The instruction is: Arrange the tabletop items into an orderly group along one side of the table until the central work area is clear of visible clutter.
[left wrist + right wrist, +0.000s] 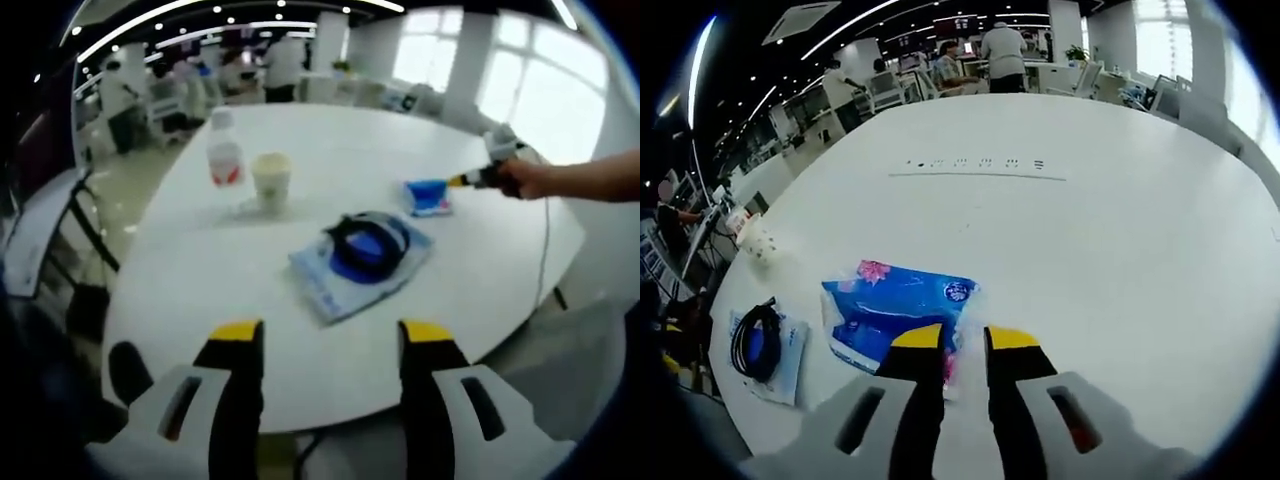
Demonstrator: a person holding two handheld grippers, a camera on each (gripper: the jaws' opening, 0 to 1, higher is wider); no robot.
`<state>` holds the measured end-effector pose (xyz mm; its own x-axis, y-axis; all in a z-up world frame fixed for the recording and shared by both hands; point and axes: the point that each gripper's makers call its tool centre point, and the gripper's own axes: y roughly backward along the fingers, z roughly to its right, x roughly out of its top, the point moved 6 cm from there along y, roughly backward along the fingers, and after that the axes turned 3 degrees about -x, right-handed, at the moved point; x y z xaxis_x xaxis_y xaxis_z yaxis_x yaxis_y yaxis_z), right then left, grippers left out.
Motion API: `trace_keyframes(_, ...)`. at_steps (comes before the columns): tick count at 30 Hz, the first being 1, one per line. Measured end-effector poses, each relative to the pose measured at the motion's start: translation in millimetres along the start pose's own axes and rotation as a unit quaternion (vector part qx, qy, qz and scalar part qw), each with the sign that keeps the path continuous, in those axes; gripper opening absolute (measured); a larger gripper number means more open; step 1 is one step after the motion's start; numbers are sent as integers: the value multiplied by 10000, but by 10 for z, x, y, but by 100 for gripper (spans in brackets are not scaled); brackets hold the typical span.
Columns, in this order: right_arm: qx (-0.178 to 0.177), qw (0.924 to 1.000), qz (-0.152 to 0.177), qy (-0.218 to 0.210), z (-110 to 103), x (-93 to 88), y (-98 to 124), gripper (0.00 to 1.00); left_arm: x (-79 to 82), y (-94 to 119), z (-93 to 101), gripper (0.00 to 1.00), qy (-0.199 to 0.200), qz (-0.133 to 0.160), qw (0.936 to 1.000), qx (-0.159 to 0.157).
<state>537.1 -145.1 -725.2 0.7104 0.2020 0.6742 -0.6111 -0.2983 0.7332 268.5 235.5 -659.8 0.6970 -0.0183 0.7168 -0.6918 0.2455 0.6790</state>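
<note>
Beyond the white round table (1120, 230), at its far edge, people (1002, 48) stand and sit among office desks and chairs (885, 88). Above them, long strip lights (150, 22) curve across a dark ceiling, and a square ceiling vent (800, 20) sits over the table's left end. Bright windows (520, 85) lie past the table's right side, flanked by white columns (470, 60). A dark folding frame (70, 230) stands on the floor just beside the table's left edge.

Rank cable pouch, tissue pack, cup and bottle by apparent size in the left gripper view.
1. Cable pouch, though nearest the camera.
2. Bottle and cup: too alike to rank.
3. Tissue pack.
</note>
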Motion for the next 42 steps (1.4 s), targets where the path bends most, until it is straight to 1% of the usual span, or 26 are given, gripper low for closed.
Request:
trace_keyframes(2,-12,10000,-7,-2,16,-14,15,24,0,1,-3,50,1,4,10000,10)
trace_keyframes(4,31,10000,20,-76,15,-26,32,27,-1,1,-1,50,5,2,10000,7)
trace_keyframes(7,92,9998,19,-200,-3,-55,40,28,-1,0,4,50,-11,-2,10000,2)
trace_keyframes(15,112,9997,-38,-204,-94,-108,-29,28,-7,-5,15,50,-40,-39,10000,-12)
trace_keyframes(18,76,9997,-113,-209,-129,-110,-89,25,-10,-7,19,50,-60,-60,10000,-10)
trace_keyframes(21,16,9995,-75,-292,-151,-92,-131,16,-14,-11,16,50,-61,-69,10000,-10)
trace_keyframes(23,-65,9991,-46,-411,-161,-81,-152,8,-14,-12,15,50,-46,-71,10000,-15)
trace_keyframes(24,-73,9987,-67,-503,-173,-82,-161,6,-14,-11,14,50,-42,-70,10000,-11)
trace_keyframes(27,-111,9986,-122,-502,-214,-89,-194,5,-16,-12,11,50,-36,-76,10000,2)
trace_keyframes(31,-130,9985,-116,-518,-213,-78,-213,5,-21,-18,6,50,-37,-89,10000,11)
trace_keyframes(37,-240,9979,-56,-595,-114,-27,-221,5,-25,-21,-1,50,-16,-95,10000,25)
trace_keyframes(42,-302,9978,1,-586,-16,-24,-200,5,-25,-20,-4,50,-7,-99,9999,39)
